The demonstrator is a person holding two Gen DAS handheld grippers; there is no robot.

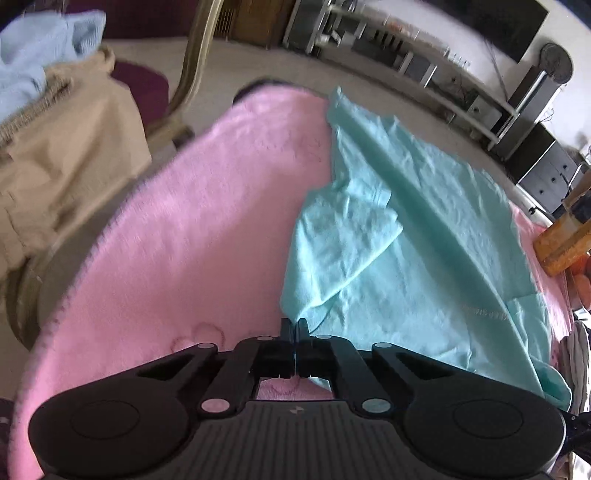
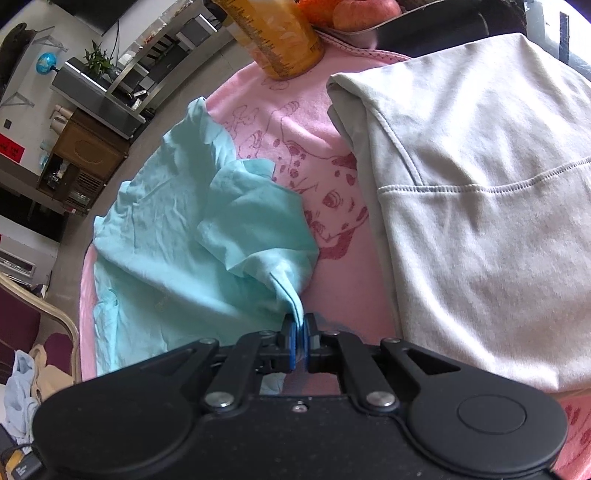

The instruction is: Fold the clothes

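A teal T-shirt [image 1: 406,240] lies crumpled on a pink blanket [image 1: 184,240] that covers the table. In the left wrist view my left gripper [image 1: 294,328] is shut, with a lower corner of the shirt pinched at its tips. In the right wrist view the same teal T-shirt [image 2: 166,240] is drawn into a tight fold that runs between the blue pads of my right gripper [image 2: 300,326], which is shut on it. One sleeve is folded over the shirt's body.
A pale grey garment [image 2: 480,221] lies folded on the pink blanket [image 2: 343,280] to the right. An orange can [image 2: 277,37] and fruit [image 2: 362,14] stand beyond it. Beige clothing [image 1: 66,147] and light blue clothing [image 1: 33,48] are piled on a chair [image 1: 192,74] at the left.
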